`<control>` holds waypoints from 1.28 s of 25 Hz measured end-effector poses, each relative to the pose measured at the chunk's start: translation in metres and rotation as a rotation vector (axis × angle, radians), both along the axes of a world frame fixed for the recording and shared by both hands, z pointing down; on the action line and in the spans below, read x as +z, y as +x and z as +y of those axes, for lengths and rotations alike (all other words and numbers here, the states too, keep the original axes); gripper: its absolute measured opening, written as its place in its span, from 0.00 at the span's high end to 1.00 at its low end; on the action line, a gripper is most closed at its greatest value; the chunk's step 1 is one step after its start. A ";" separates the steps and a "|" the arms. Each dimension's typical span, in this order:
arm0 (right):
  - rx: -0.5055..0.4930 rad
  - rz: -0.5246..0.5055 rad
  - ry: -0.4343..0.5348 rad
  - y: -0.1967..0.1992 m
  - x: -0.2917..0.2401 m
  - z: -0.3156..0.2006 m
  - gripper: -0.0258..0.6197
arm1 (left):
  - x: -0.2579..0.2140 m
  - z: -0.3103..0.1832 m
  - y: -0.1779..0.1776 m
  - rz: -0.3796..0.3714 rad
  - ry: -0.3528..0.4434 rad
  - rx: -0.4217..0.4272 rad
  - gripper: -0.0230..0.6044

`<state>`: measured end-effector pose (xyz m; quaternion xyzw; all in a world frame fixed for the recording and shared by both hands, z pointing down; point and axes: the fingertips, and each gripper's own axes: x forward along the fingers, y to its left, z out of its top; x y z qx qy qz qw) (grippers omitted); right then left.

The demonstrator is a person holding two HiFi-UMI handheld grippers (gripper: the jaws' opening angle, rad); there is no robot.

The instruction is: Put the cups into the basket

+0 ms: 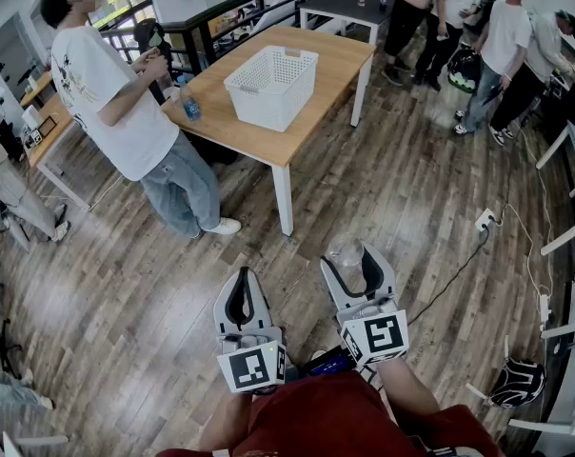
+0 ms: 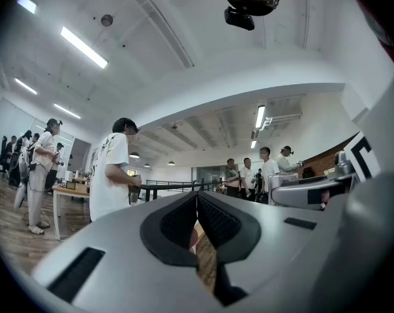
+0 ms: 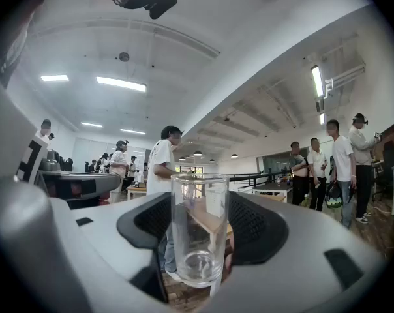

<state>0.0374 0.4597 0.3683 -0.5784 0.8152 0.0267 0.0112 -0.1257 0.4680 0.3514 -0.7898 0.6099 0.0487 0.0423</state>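
Two tongs: the left tongs [image 1: 242, 276] and right tongs [image 1: 354, 260] are side by side at the bottom of the head view, above the wooden floor [image 1: 126, 303], each carrying a cube with square markers.
Left tongs: in the left gripper view the left tongs [image 2: 197, 197] are pressed together, the dark ribbed pads [image 2: 177, 223] meeting at the tips with nothing between them.
Right tongs: in the right gripper view the right tongs [image 3: 198, 204] stand wide and pinch a cup [image 3: 198, 230], with a dark pad against each side of it.
Cup: clear glass, upright, its rim above the pads and its thick base low between them; in the head view the cup [image 1: 347, 253] shows at the front of the right tongs, off the floor.
Basket: a white lattice basket [image 1: 271, 86] stands on a light wooden table [image 1: 316, 55] with white legs, well apart from the cup and farther up the head view.
Also on the table: a small blue thing [image 1: 190, 109] near the left edge, apart from the basket.
People: a person in a white shirt and jeans [image 1: 111, 93] stands at the left side of the table; a group of people [image 1: 478, 27] stands at the upper right.
Floor: a white power strip [image 1: 485, 220] with a cable lies to the right of the tongs.
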 end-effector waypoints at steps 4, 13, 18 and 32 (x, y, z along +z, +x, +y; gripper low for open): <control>-0.001 0.003 0.001 0.005 0.000 -0.005 0.54 | 0.001 -0.006 0.005 0.002 -0.005 0.004 0.95; -0.014 0.006 0.016 0.009 -0.006 -0.010 0.54 | -0.005 -0.009 0.013 0.002 0.006 0.002 0.95; -0.024 0.002 0.017 0.018 -0.005 -0.010 0.54 | -0.004 -0.009 0.022 0.010 -0.001 -0.005 0.95; -0.078 -0.060 -0.001 0.042 0.006 -0.017 0.54 | 0.000 -0.012 0.043 0.019 -0.024 -0.054 0.95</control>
